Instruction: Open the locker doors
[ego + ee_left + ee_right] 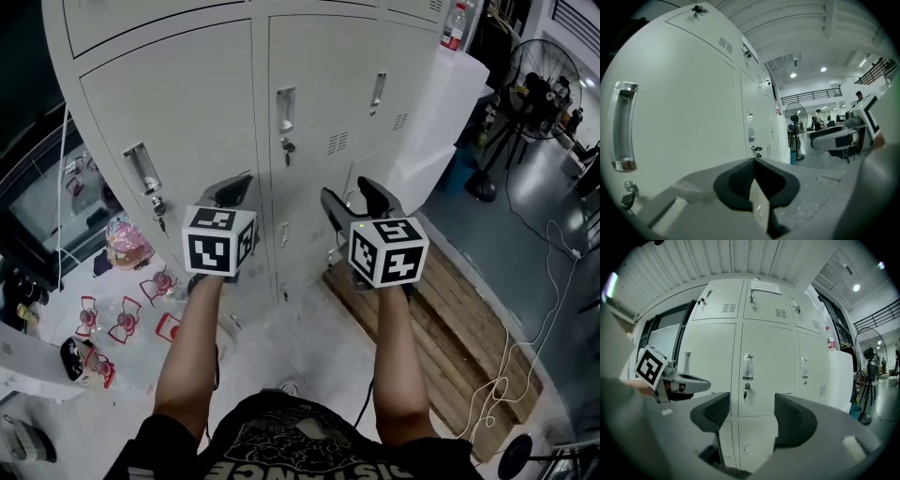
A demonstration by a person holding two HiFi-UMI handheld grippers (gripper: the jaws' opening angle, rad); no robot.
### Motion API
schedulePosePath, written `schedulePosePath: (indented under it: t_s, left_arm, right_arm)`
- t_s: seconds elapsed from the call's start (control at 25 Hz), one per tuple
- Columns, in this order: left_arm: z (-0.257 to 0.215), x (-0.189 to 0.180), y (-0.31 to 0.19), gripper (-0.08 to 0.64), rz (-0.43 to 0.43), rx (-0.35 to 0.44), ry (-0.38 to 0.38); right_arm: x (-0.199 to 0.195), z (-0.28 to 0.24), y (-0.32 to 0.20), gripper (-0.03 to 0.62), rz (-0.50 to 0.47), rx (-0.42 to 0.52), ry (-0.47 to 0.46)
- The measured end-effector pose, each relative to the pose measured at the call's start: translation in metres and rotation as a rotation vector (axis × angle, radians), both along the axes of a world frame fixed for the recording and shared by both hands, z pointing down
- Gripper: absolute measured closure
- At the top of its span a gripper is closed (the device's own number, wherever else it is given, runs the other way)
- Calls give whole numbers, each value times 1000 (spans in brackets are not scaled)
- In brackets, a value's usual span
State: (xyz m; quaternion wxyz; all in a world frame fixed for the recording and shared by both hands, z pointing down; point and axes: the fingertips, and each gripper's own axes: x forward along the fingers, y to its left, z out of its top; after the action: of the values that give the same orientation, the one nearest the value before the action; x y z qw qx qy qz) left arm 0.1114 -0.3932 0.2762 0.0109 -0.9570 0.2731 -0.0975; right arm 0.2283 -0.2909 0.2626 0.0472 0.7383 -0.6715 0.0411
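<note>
The light grey lockers [216, 103] stand in front of me with every door shut. In the head view, the left door has a recessed handle [141, 169] with a key [159, 208] below it. The middle door's handle [286, 110] also has a key [287, 148] under it, and the right door carries its own handle [378, 89]. My left gripper [234, 190] is shut and empty, short of the left door; its pads [740, 176] meet, with the handle [624, 126] off to the left. My right gripper [354, 197] is open and empty, facing the middle handle [747, 366] from a distance.
A wooden pallet [469, 319] lies on the floor at the right of the lockers, beside a white cabinet [441, 122] with a bottle [455, 26] on top. A standing fan [539, 94] and cables [525, 347] are further right. Bags and clutter [122, 309] lie at the lower left.
</note>
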Motion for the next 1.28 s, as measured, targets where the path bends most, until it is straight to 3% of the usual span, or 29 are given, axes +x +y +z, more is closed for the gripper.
schedulePosePath:
  t_s: [0.48,0.92,1.28]
  left_arm:
    - [-2,-9,-31,555,-92,27,-8]
    - [12,-1,-50,555,-292,14,-50]
    - [-2,8,-42,555,-429,27,-54]
  right_arm:
    - [-8,-7,-55,308,-131,39,1]
    - [-8,-15,-112,308,-409,62,0]
    - [-22,-31,-137,308,-619,77,5]
